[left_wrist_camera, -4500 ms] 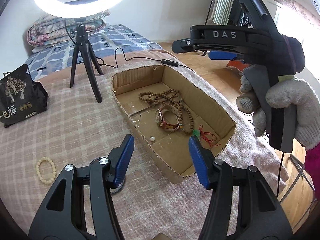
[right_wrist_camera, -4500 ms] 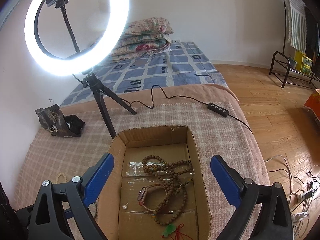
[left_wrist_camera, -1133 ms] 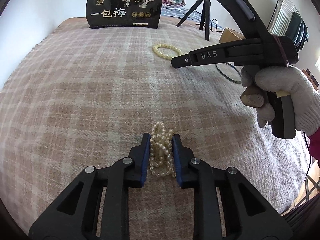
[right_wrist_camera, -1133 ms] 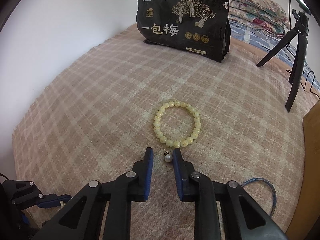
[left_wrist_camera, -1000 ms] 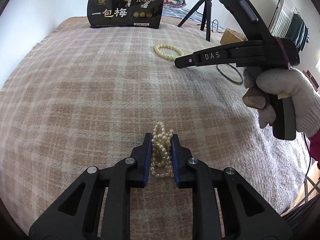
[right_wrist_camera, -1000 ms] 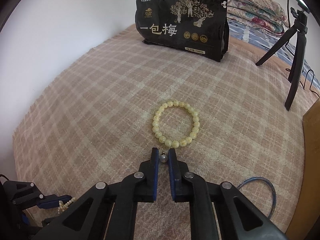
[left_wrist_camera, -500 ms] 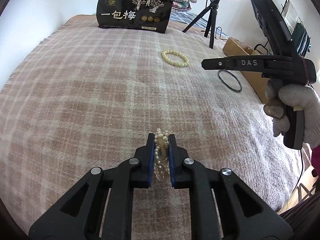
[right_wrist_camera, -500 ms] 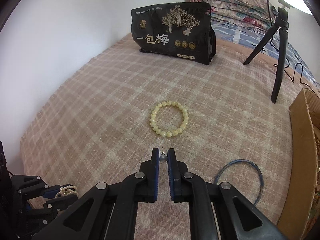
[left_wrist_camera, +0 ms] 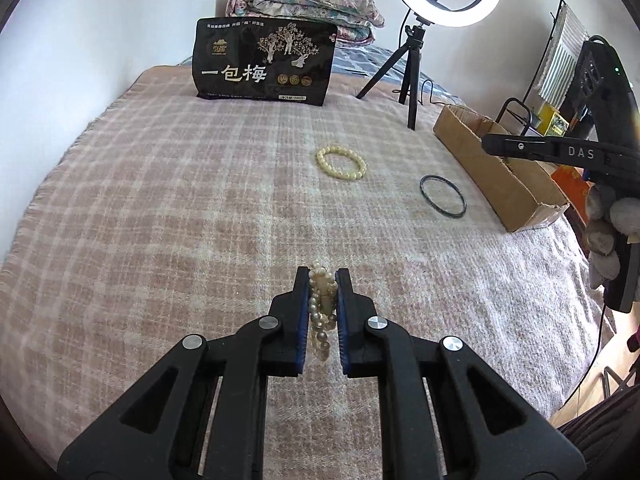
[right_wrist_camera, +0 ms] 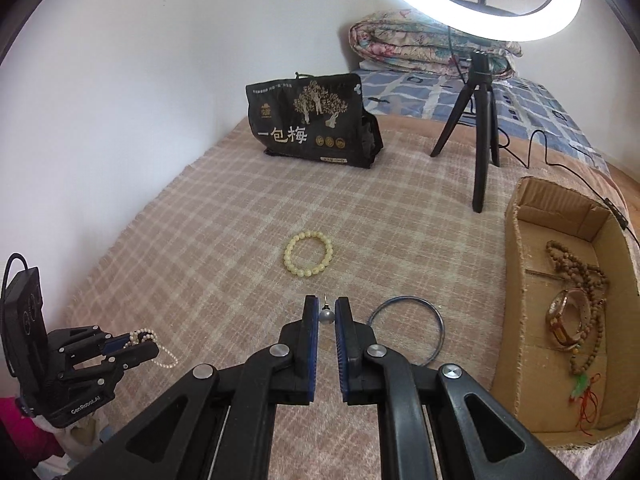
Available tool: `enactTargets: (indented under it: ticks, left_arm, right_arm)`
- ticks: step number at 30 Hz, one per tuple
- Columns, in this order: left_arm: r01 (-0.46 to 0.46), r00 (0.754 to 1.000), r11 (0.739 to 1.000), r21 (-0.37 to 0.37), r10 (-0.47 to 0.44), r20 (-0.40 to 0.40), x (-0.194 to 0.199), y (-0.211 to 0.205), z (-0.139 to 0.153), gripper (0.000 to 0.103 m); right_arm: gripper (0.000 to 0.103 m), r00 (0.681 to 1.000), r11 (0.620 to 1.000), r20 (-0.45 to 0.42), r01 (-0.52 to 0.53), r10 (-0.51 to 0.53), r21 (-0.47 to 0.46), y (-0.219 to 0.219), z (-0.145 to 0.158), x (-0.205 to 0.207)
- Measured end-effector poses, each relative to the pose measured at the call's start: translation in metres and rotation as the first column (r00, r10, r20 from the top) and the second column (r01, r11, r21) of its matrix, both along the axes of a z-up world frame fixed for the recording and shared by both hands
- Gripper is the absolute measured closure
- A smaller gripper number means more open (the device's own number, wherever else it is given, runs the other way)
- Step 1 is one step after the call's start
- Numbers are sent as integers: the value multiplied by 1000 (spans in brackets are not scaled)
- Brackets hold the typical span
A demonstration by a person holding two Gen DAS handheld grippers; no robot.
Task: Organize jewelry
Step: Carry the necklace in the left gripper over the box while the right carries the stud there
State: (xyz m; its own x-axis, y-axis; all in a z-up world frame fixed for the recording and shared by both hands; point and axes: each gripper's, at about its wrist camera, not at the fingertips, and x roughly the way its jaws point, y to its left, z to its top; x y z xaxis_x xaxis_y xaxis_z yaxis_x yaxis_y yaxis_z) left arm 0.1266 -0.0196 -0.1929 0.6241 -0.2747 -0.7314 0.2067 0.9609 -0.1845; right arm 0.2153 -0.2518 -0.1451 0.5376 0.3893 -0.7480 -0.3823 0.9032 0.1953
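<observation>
My left gripper (left_wrist_camera: pixel 322 280) is shut on a bunched pearl necklace (left_wrist_camera: pixel 321 304), held above the plaid blanket; it also shows in the right wrist view (right_wrist_camera: pixel 140 340) with the pearls (right_wrist_camera: pixel 149 336) hanging from it. My right gripper (right_wrist_camera: pixel 326 308) is shut on a small pearl earring (right_wrist_camera: pixel 325 316) and is lifted over the blanket. A yellow bead bracelet (right_wrist_camera: pixel 308 259) (left_wrist_camera: pixel 341 161) and a dark thin bangle (right_wrist_camera: pixel 408 330) (left_wrist_camera: pixel 443 195) lie on the blanket. The cardboard box (right_wrist_camera: pixel 524 320) (left_wrist_camera: pixel 500 172) at the right holds wooden beads (right_wrist_camera: pixel 576 268), a watch (right_wrist_camera: pixel 566 318) and a green pendant.
A black snack bag (left_wrist_camera: pixel 266 63) (right_wrist_camera: pixel 312 120) stands at the far side. A ring light on a black tripod (right_wrist_camera: pixel 482 128) (left_wrist_camera: pixel 412 76) stands beside the box, its cable trailing right. Folded quilts (right_wrist_camera: pixel 420 44) lie behind. The blanket edge drops off at left and right.
Both grippers closed on their items about a second ago, then lifted and pulled back from the blanket; the box has come into both views.
</observation>
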Motion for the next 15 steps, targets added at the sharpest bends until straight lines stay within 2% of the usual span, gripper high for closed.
enactTargets:
  ticks: [7, 15]
  left_arm:
    - [35, 999, 999, -7, -35, 40, 8, -17, 18, 93]
    - [104, 990, 994, -15, -102, 93, 28, -54, 42, 93]
  right_arm:
    - [97, 997, 998, 40, 67, -68, 11, -41, 27, -22]
    - [97, 986, 988, 56, 155, -155, 7, -91, 40, -39]
